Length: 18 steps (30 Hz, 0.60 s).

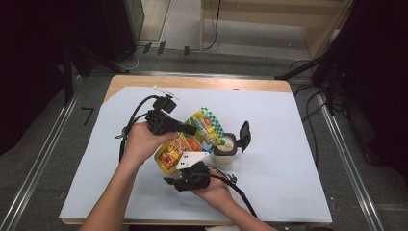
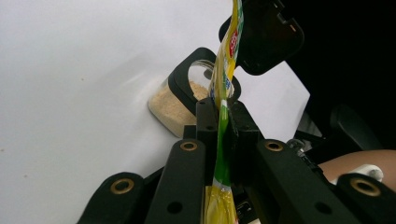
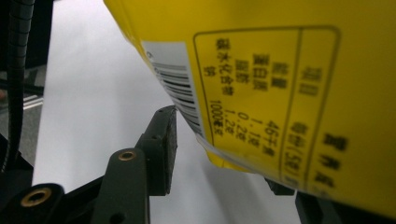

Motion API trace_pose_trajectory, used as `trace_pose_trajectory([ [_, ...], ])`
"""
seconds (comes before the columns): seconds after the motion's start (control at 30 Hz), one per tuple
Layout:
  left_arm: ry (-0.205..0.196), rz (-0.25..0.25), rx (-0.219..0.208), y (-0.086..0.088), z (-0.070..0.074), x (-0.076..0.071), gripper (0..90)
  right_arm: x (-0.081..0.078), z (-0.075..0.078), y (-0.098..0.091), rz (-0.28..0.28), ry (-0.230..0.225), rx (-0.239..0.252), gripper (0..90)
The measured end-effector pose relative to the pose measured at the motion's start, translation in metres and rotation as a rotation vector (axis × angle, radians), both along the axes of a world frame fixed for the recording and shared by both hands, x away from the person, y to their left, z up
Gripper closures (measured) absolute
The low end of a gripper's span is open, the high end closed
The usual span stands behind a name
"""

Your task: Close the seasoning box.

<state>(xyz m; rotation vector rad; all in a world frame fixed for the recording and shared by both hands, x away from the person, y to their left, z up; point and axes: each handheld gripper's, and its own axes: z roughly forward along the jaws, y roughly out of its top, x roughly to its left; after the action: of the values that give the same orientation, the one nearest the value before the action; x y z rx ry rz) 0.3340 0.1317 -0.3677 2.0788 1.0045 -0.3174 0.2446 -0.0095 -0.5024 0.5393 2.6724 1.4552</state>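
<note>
Your left hand-held gripper (image 1: 188, 129) is clamped tight on the top edge of the yellow pouch (image 1: 185, 142), which hangs tilted above the white surface (image 1: 288, 144); in the left gripper view the pouch (image 2: 223, 116) runs edge-on between the closed pads, up toward twelve o'clock. Your right hand-held gripper (image 1: 169, 182) sits just under the pouch at about six o'clock from it, its jaws roughly half open. In the right gripper view the left pad (image 3: 163, 149) stands clear of the pouch (image 3: 280, 93), whose printed back and barcode hang over the gap; I cannot tell whether the other pad touches it. At three o'clock from the pouch, just beside it, stands a small clear jar (image 1: 225, 149) with its black flip lid (image 1: 244, 135) raised. The jar (image 2: 175, 107) holds a tan powder.
</note>
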Motion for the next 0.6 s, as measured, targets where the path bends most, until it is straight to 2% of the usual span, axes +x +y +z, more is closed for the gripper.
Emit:
trace_pose_trajectory([
  [0.07, 0.01, -0.01, -0.006, 0.003, -0.002, 0.001, 86.4, -0.001, -0.001, 0.001, 0.005, -0.008, -0.014, 53.5],
  [0.2, 0.006, -0.036, -0.027, 0.008, -0.004, 0.001, 87.8, -0.001, -0.003, 0.002, 0.004, -0.019, -0.024, 53.6],
  [0.33, 0.023, -0.036, -0.055, 0.015, -0.007, 0.0, 88.4, -0.002, -0.007, 0.003, 0.01, -0.024, -0.033, 52.9],
  [0.43, 0.018, -0.035, -0.087, 0.02, -0.005, -0.002, 88.8, -0.001, -0.007, 0.002, 0.006, -0.032, -0.024, 51.5],
  [0.6, -0.002, -0.03, -0.102, 0.025, -0.002, -0.005, 89.9, 0.007, -0.005, -0.006, -0.028, 0.011, 0.034, 50.4],
])
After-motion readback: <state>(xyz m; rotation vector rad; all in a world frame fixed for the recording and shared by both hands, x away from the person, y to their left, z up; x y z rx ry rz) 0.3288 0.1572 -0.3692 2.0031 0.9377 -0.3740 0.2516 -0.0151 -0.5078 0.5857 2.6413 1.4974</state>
